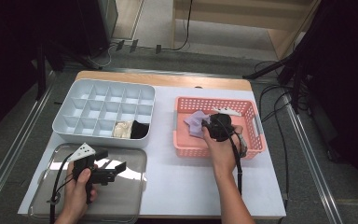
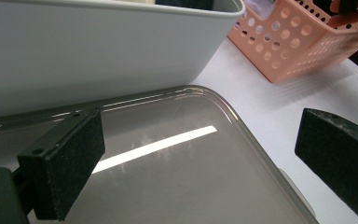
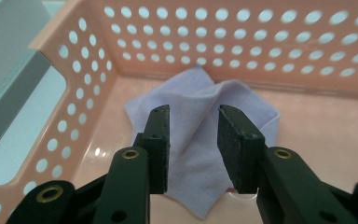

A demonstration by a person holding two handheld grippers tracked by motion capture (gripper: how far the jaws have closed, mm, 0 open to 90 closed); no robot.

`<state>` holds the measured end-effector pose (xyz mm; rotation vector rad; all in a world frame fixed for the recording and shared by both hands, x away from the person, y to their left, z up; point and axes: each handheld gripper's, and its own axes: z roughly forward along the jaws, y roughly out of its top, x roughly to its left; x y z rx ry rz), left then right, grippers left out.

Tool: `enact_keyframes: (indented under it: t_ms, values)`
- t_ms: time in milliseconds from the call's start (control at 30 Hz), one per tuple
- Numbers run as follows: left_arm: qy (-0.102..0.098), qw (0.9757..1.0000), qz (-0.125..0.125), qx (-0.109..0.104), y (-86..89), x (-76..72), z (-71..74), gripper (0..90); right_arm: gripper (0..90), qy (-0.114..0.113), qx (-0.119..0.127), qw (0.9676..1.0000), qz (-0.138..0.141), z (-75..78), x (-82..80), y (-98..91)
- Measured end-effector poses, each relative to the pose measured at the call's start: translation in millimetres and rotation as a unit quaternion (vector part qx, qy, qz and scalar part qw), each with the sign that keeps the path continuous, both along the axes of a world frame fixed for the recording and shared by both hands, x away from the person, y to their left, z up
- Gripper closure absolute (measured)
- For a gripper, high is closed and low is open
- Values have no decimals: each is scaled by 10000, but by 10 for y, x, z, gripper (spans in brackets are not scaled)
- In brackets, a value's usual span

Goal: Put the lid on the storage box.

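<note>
Lilac cloth (image 3: 200, 135) lies crumpled on the floor of the pink basket (image 3: 93, 60), directly ahead of and below the right gripper (image 3: 193, 144). Its raised fold stands in the gap between the two jaws, which are set narrow with a slot still showing between them; pads look just short of pinching, though from this angle I cannot rule out light contact on the fold. Calling it not gripped yet.

From the high view the right gripper (image 1: 214, 123) is down inside the basket (image 1: 186, 148), over the cloth (image 1: 195, 122), hand wrapped round it.

Left gripper (image 1: 114, 169) hangs over the clear lid (image 1: 130, 200), well apart from the basket, jaws spread wide, nothing between them. In the left gripper view, the lid (image 2: 177, 172) is under the jaws, the grey divided tray (image 2: 98, 51) just beyond.

Progress, as a judgement: sorting cloths from basket into tray looks under way. Two compartments in the tray's near row already hold pieces, one cream (image 1: 122, 129), one black (image 1: 140, 130); the other cells look bare. Left to do: close on the lilac cloth, lift, carry it to a free cell.

Poorly seen: a white item (image 1: 226, 111) at the basket's far wall, behind the right gripper, too small to identify. Whatever lies under the hand is hidden. Cloth's near edge is cut off by the jaws.
</note>
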<state>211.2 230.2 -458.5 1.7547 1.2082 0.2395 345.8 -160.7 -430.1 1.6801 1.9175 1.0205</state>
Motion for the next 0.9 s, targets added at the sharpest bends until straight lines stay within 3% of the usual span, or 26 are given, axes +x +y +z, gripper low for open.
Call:
enact_keyframes:
  t_ms: [200, 367, 567, 733, 833, 867, 900]
  values:
    - [-14, 10000, 34, 88, -11, -2, -17, 22, 627, -2, -169, 9999, -23, 109, 95, 75]
    - [-43, 9997, 11, 220, -30, -10, -41, 22, 622, 497, -206, 9985, -94, 93, 206, 88]
    - [-16, 9996, 18, 267, -44, -9, -56, 23, 591, 604, -327, 9975, -144, 121, 275, 101]
    - [-14, 9996, -11, 292, -50, -7, -62, 23, 603, 956, -290, 9949, -122, 120, 380, 95]
    - [-8, 9996, -11, 289, -46, -4, -62, 23, 606, 1078, -412, 9933, -84, 117, 433, 115]
    - [-2, 9996, 16, 286, -47, -4, -64, 24, 550, 813, -465, 9955, -124, 99, 439, 127]
    - [-6, 9996, 22, 295, -47, -4, -64, 32, 564, 519, -646, 9965, -143, 38, 451, 144]
